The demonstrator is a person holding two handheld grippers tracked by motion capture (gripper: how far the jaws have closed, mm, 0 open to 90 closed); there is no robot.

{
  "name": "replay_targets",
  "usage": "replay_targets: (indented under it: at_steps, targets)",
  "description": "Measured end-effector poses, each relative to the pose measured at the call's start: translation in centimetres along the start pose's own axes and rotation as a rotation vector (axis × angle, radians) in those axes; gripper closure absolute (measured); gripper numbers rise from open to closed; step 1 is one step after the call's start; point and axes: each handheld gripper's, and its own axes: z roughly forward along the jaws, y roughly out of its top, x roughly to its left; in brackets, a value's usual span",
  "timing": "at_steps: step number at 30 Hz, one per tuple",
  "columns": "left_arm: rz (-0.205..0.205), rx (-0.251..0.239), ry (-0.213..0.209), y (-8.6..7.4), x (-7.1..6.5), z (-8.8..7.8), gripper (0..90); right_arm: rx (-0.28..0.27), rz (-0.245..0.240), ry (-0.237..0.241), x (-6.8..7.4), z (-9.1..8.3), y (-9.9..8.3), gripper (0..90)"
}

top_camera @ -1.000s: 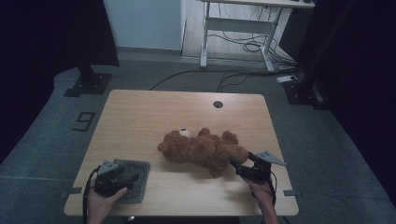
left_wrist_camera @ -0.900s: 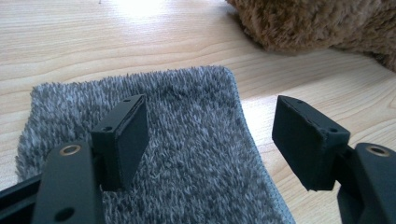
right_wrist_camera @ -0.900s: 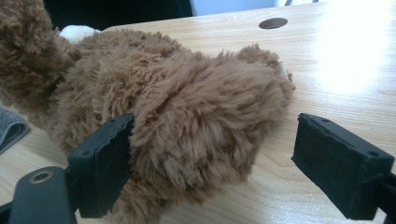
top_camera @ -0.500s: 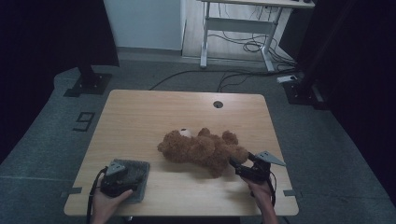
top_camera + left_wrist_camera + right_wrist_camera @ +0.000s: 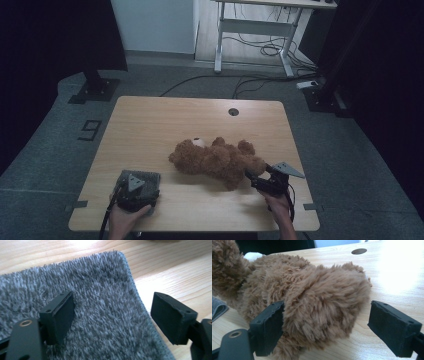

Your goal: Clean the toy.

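From where I stand, nothing has been picked up yet. The brown teddy bear (image 5: 216, 161) lies on its side near the middle of the wooden table (image 5: 165, 120), head toward the person's left, legs toward the right. The right tool (image 5: 256, 178) is down at the bear's near leg with its jaws spread wide; in the right gripper view the plush leg (image 5: 324, 312) sits between them, the left pad (image 5: 270, 326) brushing the fur and the other pad standing well clear, so nothing is pinched. At the near left corner lies a small grey fuzzy mat (image 5: 142, 182), and the left tool (image 5: 134, 192) rests over it, also released: in the left gripper view one pad (image 5: 61, 315) presses on the pile while the other hangs off the mat's (image 5: 100, 315) stitched edge above bare wood. I'd judge the work to be at its very start, both tools lined up on their things, with the closing, the lifting and any placing of bear on mat all left to do.
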Motion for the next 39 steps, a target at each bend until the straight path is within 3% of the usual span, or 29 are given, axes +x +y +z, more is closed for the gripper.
replay_targets:
  at_steps: [1,10,19,22,23,24,25,26,27,32,34,36,37,39]
  targets:
    - [0.017,0.006,0.018,0.0,-0.2,0.1,20.6,0.002,0.000,0.003,0.0,0.0,0.0,14.7]
    - [0.005,-0.011,0.032,-0.1,0.2,-0.1,31.9,0.005,0.006,-0.002,0.0,0.0,-0.1,14.8]
    - [0.011,-0.034,0.062,-0.5,1.2,-0.6,66.9,0.015,0.009,0.007,0.0,0.2,-0.2,15.3]
    - [0.004,-0.038,0.058,-0.6,1.3,-0.7,72.4,0.018,0.008,0.009,0.1,0.4,-0.2,15.7]
    - [-0.018,-0.046,0.015,-0.6,1.6,-0.9,73.6,0.024,0.008,0.014,0.1,0.7,-0.2,15.8]
    - [-0.018,-0.046,0.015,-0.6,1.6,-0.9,74.0,0.027,0.008,0.016,0.2,0.9,-0.3,15.8]
    - [-0.036,-0.054,-0.026,-0.6,1.9,-1.1,74.2,0.029,0.006,0.021,0.2,1.1,-0.3,15.8]
    - [-0.036,-0.054,-0.026,-0.6,1.9,-1.1,74.3,0.032,0.002,0.027,0.3,1.2,-0.3,15.8]
    - [-0.045,-0.061,-0.062,-0.5,2.1,-1.3,74.3,0.033,-0.002,0.030,0.5,1.3,-0.2,15.7]
    - [-0.059,-0.073,-0.110,-0.4,2.2,-1.5,74.2,0.001,-0.013,0.034,1.0,1.4,0.4,17.5]
    - [-0.083,-0.077,-0.165,-0.2,2.5,-1.8,74.0,-0.022,-0.007,0.039,1.0,1.3,0.8,22.3]
    - [-0.092,-0.080,-0.170,-0.2,2.6,-1.9,74.5,-0.033,-0.009,0.033,1.0,1.2,0.9,26.6]
    - [-0.117,-0.103,-0.178,-0.2,2.8,-2.1,75.1,-0.043,-0.012,0.025,0.9,1.1,1.1,35.8]
    - [-0.124,-0.110,-0.189,-0.1,2.9,-2.3,75.7,-0.041,-0.010,0.029,0.8,1.1,1.1,38.2]
